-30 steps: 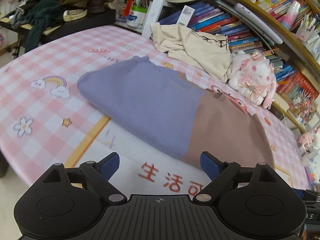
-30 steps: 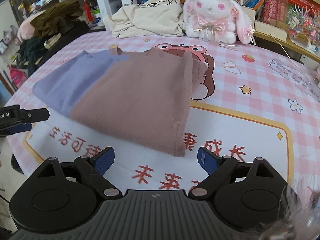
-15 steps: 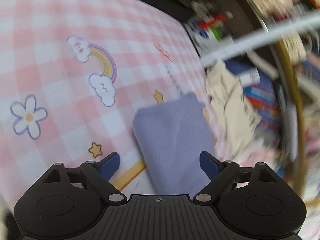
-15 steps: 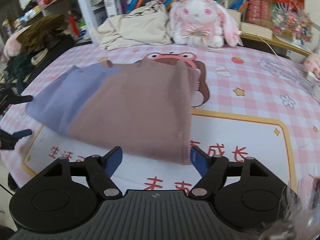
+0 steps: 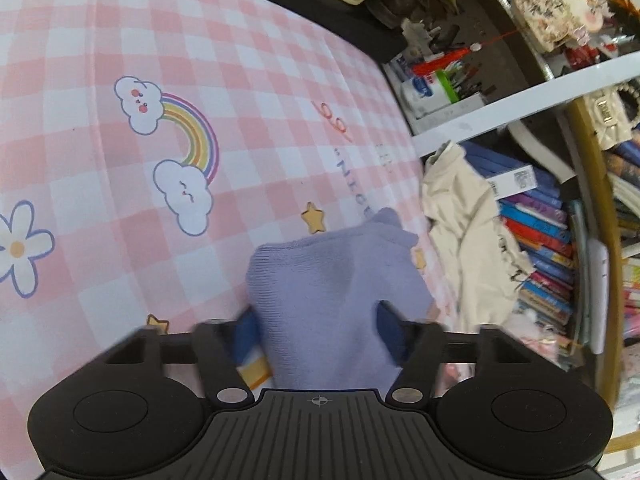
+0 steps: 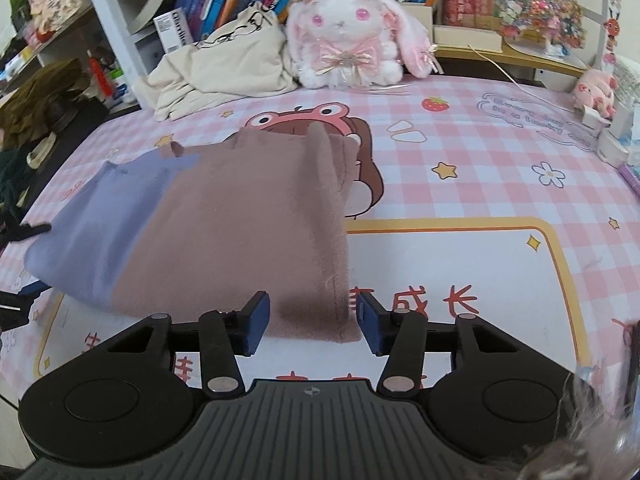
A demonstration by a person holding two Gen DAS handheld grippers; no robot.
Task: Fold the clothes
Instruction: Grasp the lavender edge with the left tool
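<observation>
A folded knit garment, lilac at one end and brown at the other, lies on the pink checked tablecloth (image 6: 460,260). In the right wrist view the garment (image 6: 224,220) stretches from the left edge to the centre. My right gripper (image 6: 310,320) is open and partly narrowed, with its blue pads on either side of the brown near corner. In the left wrist view the lilac end (image 5: 328,280) fills the gap of my left gripper (image 5: 318,334). That gripper is open, and its blurred pads sit close against the cloth. A left finger (image 6: 28,230) shows at the far left of the right wrist view.
A crumpled cream garment (image 6: 232,64) and a white plush rabbit (image 6: 344,36) sit at the table's back edge against bookshelves (image 5: 540,240). A small pink plush (image 6: 596,88) and boxes are at the far right. Dark clothes are piled beyond the left end.
My left gripper swung round to the lilac end and its fingers have drawn in around it. My right gripper moved up to the brown corner and has narrowed.
</observation>
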